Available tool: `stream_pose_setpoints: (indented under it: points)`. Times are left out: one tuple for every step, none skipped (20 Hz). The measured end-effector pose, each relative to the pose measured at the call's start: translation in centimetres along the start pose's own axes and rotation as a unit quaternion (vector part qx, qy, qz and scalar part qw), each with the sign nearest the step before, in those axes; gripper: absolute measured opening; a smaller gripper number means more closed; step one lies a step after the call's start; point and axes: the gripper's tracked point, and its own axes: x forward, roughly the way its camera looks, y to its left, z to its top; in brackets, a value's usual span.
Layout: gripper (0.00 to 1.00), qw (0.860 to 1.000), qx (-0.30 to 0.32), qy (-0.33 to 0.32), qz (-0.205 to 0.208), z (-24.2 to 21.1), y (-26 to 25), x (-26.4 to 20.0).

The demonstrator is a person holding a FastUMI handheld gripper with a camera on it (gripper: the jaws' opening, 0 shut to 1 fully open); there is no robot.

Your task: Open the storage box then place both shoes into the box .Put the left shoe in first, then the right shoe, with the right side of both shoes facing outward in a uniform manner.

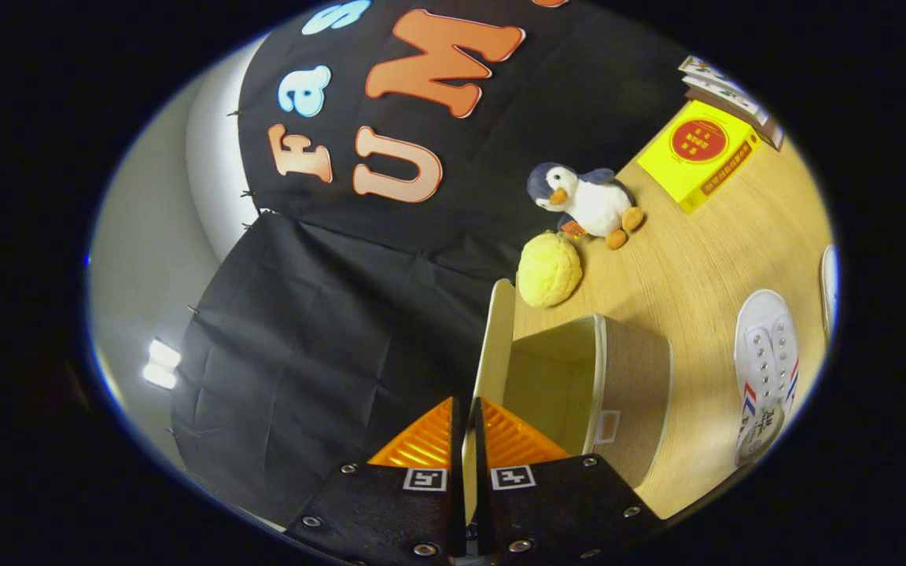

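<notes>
Gripper (pixel 465 424) fingers pinching the raised lid (pixel 494 346) of the open storage box (pixel 626 385) at lower centre, white sneaker (pixel 767 369) lying at lower right on the wooden table (pixel 705 259), plush penguin (pixel 587 200) sitting above.

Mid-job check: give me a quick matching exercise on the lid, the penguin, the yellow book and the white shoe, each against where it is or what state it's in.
Things:
1. box lid
2. toy penguin
3. yellow book
4. white shoe

Places or states:
A. lying on the table beside the open storage box
B. pinched between the fingers of the gripper, swung up
C. far corner of the table, beyond the penguin
D. next to the yellow bumpy ball

Pairs: 1-B, 2-D, 3-C, 4-A
</notes>
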Motion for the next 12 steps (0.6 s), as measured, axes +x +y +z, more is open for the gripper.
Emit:
stream_pose_setpoints:
  points:
    - [0.06, 1.000, -0.004, 0.004, 0.002, -0.1, 0.6, 0.6]
    - [0.06, 1.000, -0.007, 0.005, 0.013, -0.2, 1.9, 0.9]
    - [0.06, 1.000, -0.016, 0.007, 0.010, -0.3, 2.3, 1.8]
    - [0.06, 1.000, -0.026, 0.016, -0.001, -0.9, 2.0, 2.5]
    - [0.06, 0.999, -0.029, 0.030, -0.007, -1.6, 1.9, 3.3]
    - [0.06, 0.999, -0.032, 0.040, -0.008, -2.5, 2.2, 3.5]
    - [0.06, 0.998, -0.043, 0.044, -0.021, -2.9, 1.4, 3.8]
    - [0.06, 0.996, -0.061, 0.045, -0.047, -3.2, 0.2, 4.0]
    - [0.09, 0.994, -0.075, 0.047, -0.072, -3.5, -1.5, 4.2]
    - [0.12, 0.992, -0.077, 0.051, -0.090, -3.9, -3.1, 4.0]
    - [0.27, 0.991, -0.069, 0.055, -0.102, -4.2, -4.3, 3.8]
    - [0.34, 0.990, -0.060, 0.057, -0.112, -4.6, -5.2, 3.5]
